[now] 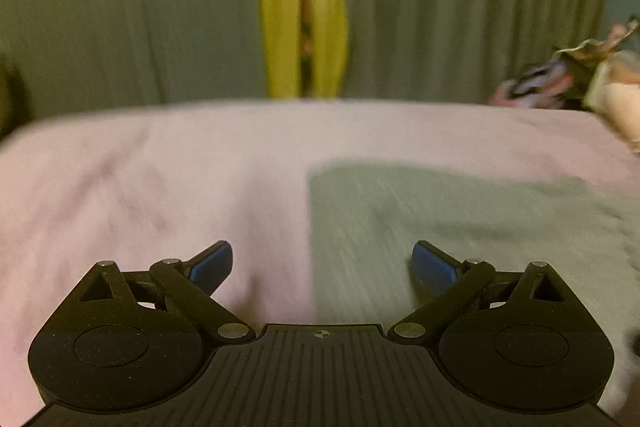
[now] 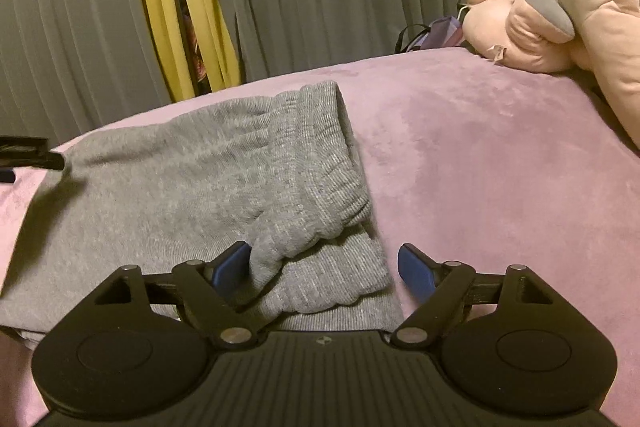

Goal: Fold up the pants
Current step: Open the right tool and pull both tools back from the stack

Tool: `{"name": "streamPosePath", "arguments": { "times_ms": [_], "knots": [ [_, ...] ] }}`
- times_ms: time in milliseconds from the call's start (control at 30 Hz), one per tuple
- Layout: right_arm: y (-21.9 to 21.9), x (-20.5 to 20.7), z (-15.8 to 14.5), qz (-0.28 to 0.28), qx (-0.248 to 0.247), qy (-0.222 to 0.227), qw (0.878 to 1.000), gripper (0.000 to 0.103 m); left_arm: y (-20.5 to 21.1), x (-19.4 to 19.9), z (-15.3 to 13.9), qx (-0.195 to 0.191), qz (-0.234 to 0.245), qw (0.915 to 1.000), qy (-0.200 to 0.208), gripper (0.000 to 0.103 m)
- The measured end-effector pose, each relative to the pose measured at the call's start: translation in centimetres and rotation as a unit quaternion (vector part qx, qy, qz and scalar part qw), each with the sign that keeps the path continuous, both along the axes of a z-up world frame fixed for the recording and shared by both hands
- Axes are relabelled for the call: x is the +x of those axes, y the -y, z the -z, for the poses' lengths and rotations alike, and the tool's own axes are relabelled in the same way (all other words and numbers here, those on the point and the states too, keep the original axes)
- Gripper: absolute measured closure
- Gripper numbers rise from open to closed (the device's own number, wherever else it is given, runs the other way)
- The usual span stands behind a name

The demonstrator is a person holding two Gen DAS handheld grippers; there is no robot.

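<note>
Left jaws: the left gripper [image 1: 322, 265] stands wide apart with nothing between its blue pads [image 1: 211, 267].
Left view, pants: the grey pants [image 1: 460, 227] lie flat on the pink blanket [image 1: 140, 195]; their straight left edge runs up between the two fingers, so the right pad sits over grey cloth and the left pad over pink. The picture is blurred.
Left view, backdrop: grey pleated curtains [image 1: 120, 7] with a yellow strip [image 1: 276, 7] at the gap.
Right jaws: the right gripper [image 2: 324, 267] is spread apart too, gripping nothing.
Right view, pants: the ribbed, gathered waistband [image 2: 316, 163] is doubled over in a bunched fold; its lower corner lies between the fingers, touching the left pad [image 2: 230, 269].
Right view, textures: soft knit pants, velvety blanket, a plump pink plush toy [image 2: 560, 15] well apart at the far right.
</note>
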State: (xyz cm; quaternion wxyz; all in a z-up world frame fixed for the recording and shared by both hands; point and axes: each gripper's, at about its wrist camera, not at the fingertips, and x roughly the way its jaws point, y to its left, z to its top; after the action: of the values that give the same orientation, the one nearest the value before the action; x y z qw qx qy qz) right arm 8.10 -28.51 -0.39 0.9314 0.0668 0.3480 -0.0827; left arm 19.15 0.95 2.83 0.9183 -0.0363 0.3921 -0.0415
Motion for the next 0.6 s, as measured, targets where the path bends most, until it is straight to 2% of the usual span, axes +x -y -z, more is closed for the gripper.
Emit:
{"name": "streamPosePath", "arguments": {
  "times_ms": [67,167,200,267,300,400,500,600],
  "knots": [
    [-0.1,-0.3,-0.3,-0.005,0.006,0.003,1.000,0.022,-0.4,-2.6,0.8,0.007,-0.006,0.9998,-0.016,0.003],
    [-0.4,-0.1,-0.1,-0.011,0.005,-0.017,1.000,0.021,-0.3,-4.8,4.0,0.036,0.006,0.9965,-0.075,0.002],
    [-0.6,0.0,0.0,-0.009,-0.001,-0.026,1.000,0.018,-0.1,-5.5,4.8,0.046,0.016,0.9954,-0.082,0.002],
    [-0.8,0.1,0.1,-0.008,-0.010,-0.035,0.999,0.018,-0.1,-6.8,4.7,0.054,0.014,0.9969,-0.056,0.001],
    [-1.0,0.0,0.0,-0.010,-0.018,-0.039,0.999,0.018,-0.2,-6.9,4.5,0.053,0.009,0.9963,-0.067,0.001],
    [-1.7,-0.6,-0.6,-0.018,-0.044,-0.048,0.998,0.016,-1.2,-6.9,3.4,0.013,-0.024,0.9941,-0.105,0.001],
    [-2.2,-1.1,-0.9,-0.027,-0.048,-0.063,0.997,0.015,-1.8,-8.2,3.0,-0.027,-0.032,0.9930,-0.111,0.001],
    [-2.8,-1.1,-0.1,-0.057,-0.036,-0.126,0.990,0.013,-1.2,-10.8,3.3,-0.039,-0.019,0.9920,-0.119,0.001]
  ]
}}
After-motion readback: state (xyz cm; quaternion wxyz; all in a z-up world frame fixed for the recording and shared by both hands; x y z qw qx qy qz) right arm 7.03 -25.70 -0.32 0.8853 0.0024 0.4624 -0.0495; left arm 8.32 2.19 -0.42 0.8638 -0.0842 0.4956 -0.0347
